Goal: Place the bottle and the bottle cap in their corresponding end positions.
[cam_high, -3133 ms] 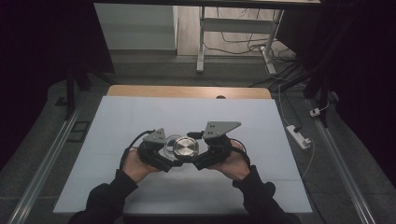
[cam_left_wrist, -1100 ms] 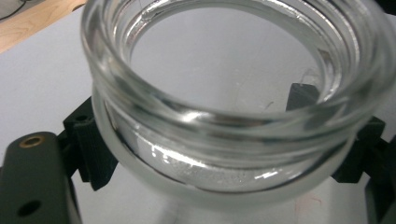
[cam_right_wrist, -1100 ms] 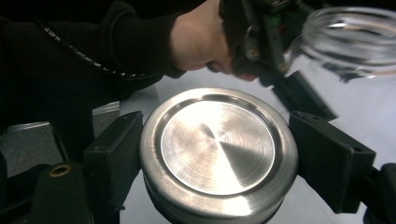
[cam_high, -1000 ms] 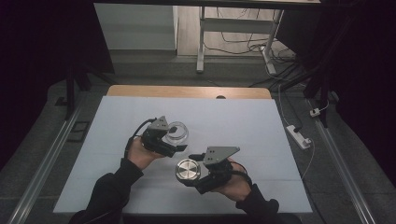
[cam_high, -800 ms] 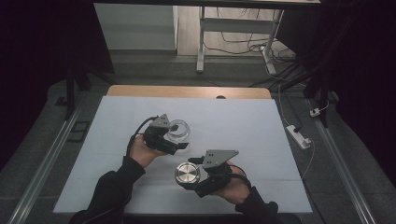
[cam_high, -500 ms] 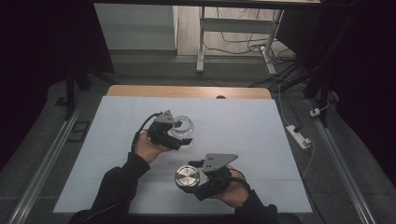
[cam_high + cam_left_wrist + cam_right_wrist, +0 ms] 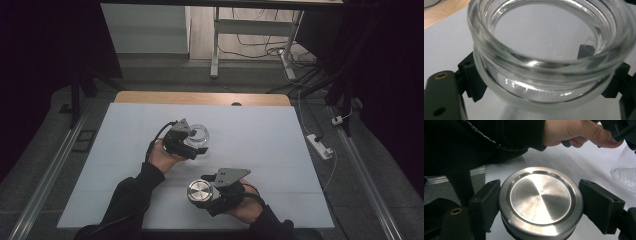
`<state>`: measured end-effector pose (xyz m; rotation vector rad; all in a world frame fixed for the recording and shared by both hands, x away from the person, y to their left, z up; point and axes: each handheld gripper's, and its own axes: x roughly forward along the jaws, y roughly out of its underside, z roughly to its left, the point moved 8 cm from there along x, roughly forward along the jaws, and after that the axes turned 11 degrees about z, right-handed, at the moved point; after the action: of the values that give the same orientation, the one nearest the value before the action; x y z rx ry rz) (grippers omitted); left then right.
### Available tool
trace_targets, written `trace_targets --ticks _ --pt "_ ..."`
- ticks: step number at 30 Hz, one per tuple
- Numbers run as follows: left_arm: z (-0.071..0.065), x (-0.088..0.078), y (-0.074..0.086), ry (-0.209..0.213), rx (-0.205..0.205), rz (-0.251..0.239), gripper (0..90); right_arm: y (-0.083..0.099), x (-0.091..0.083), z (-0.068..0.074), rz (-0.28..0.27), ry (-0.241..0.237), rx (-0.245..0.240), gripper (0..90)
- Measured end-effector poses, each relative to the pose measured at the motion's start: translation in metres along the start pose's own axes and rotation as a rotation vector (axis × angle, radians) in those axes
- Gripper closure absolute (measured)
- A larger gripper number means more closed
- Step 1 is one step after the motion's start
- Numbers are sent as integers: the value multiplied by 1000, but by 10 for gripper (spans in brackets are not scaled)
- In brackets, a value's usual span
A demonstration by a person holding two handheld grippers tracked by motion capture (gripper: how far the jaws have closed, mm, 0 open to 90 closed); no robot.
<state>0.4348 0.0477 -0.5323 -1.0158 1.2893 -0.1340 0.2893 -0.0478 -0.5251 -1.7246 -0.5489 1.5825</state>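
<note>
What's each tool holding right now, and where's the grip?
Left tool: glass jar, gripped across its sides below the rim. Right tool: metal lid, by its edge.

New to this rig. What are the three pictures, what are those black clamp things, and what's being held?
No robot here: a person holds a handheld two-jaw gripper in each hand. The high view looks down on the white table from above the person. The other two pictures come from cameras riding on each gripper, looking along its black jaws. The left gripper is clamped on an open glass jar, farther back on the table. The right gripper is clamped on a round metal lid, nearer the person.
</note>
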Motion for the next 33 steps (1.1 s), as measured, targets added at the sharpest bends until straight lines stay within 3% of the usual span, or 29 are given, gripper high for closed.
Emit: trace_targets --ticks 13,21,33 --pt "-2 18 6 -18 18 33 155 20 26 -5 59 -20 20 199" --pt "1 27 9 -43 6 42 155 27 36 -7 88 -19 14 198" --pt "5 38 12 -70 -12 55 155 40 44 -18 156 27 17 198"
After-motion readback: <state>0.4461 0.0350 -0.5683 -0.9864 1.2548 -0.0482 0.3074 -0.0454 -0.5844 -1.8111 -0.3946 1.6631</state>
